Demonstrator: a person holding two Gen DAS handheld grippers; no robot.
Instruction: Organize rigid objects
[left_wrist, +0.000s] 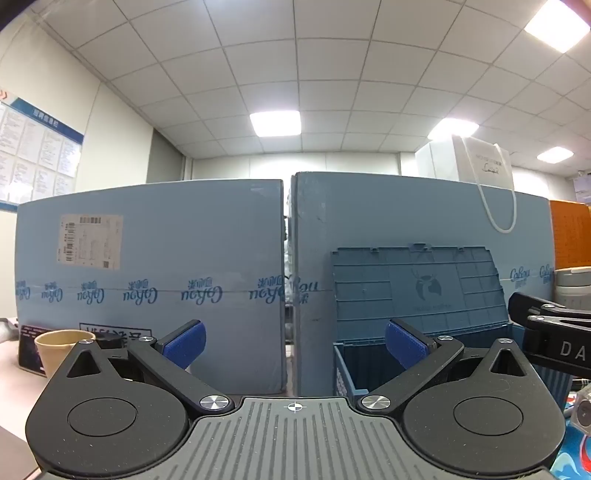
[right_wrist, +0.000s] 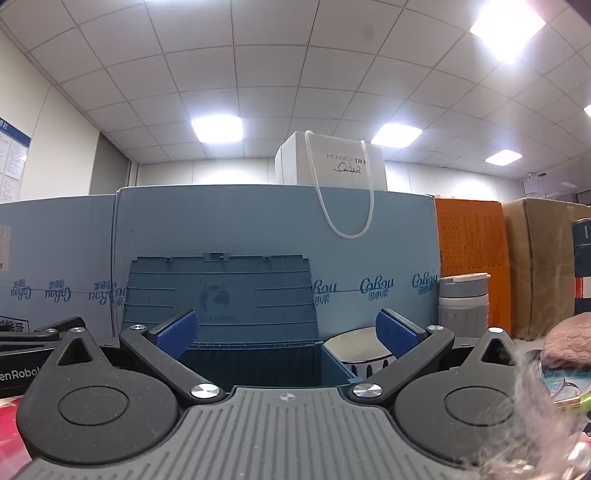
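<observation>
Both tools, left (left_wrist: 295, 341) and right (right_wrist: 286, 332), spread empty before the open-lidded blue bin (right_wrist: 258, 363).

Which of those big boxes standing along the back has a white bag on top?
The right-hand blue box, behind the open blue bin, carries the white bag. The left blue box, orange box and brown box don't.

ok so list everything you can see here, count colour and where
storage bin: 1, dark blue, lid up, centre front
cardboard boxes: 2, blue, behind bin
gift bag: 1, white, atop right blue box
orange box: 1, right of blue boxes
brown carton: 1, far right
paper cup: 1, beige, left
grey tumbler: 1, right of bin
metal bowl: 1, silver, beside bin
left gripper: open
right gripper: open
</observation>
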